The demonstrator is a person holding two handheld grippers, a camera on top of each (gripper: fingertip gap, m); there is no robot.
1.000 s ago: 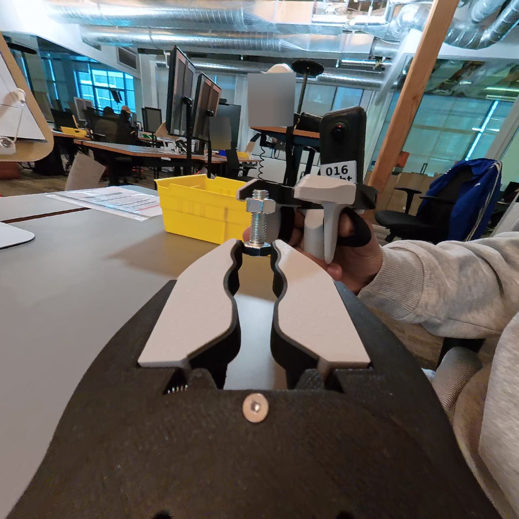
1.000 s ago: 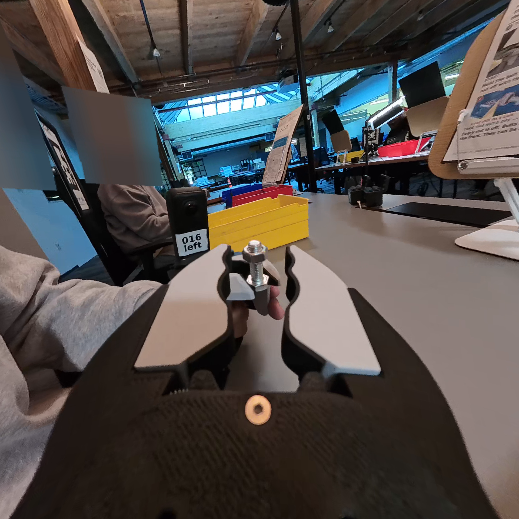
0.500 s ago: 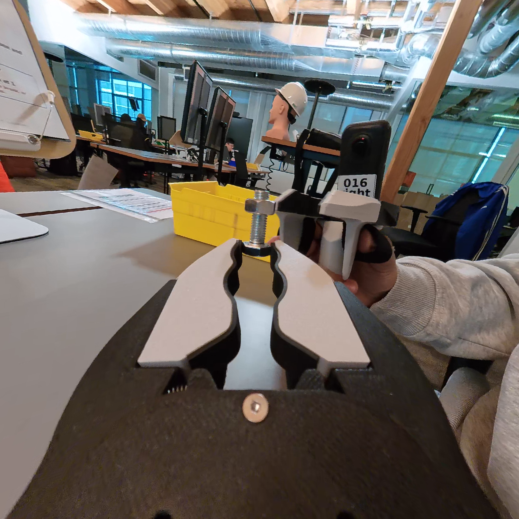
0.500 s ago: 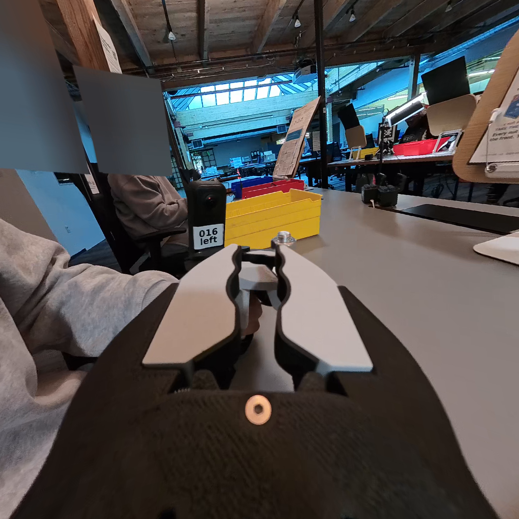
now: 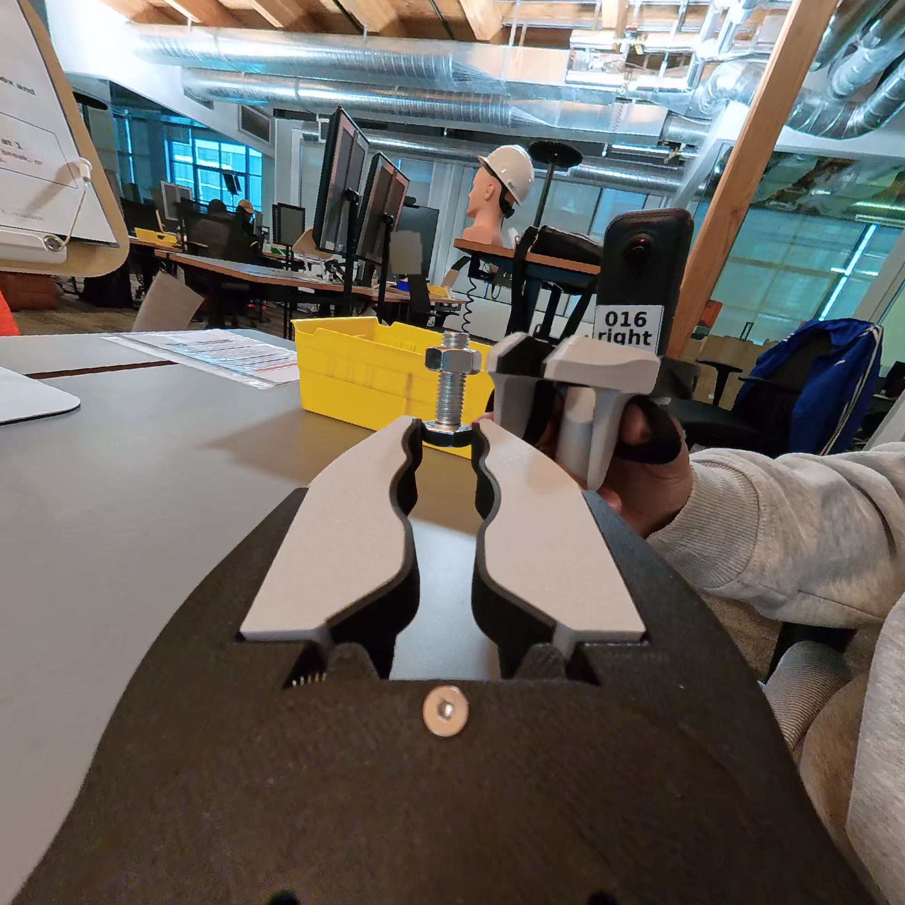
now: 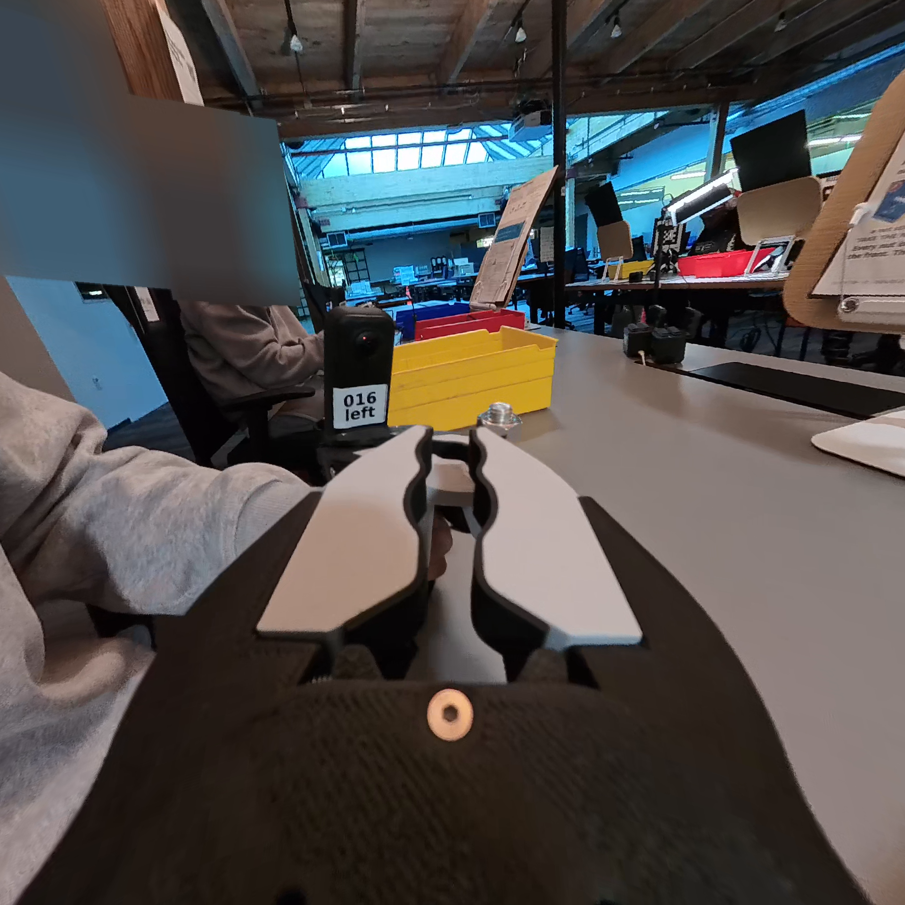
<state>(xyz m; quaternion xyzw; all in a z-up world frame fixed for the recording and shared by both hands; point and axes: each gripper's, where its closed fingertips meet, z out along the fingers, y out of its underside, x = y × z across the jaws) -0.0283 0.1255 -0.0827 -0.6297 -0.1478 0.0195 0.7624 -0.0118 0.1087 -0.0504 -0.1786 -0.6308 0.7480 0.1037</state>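
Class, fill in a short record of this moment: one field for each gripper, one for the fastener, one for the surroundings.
left gripper: shut on the hex head of the upright silver steel bolt
right gripper: empty, fingers close together, beside the bolt, not touching it
silver hex nut: threaded near the bolt's top end
surroundings: yellow plastic bin behind the bolt on the grey table

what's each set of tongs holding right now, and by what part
The left tongs clamp the bolt by its hex head at the bottom, shaft upright, nut near the top. The right tongs are nearly closed on nothing.
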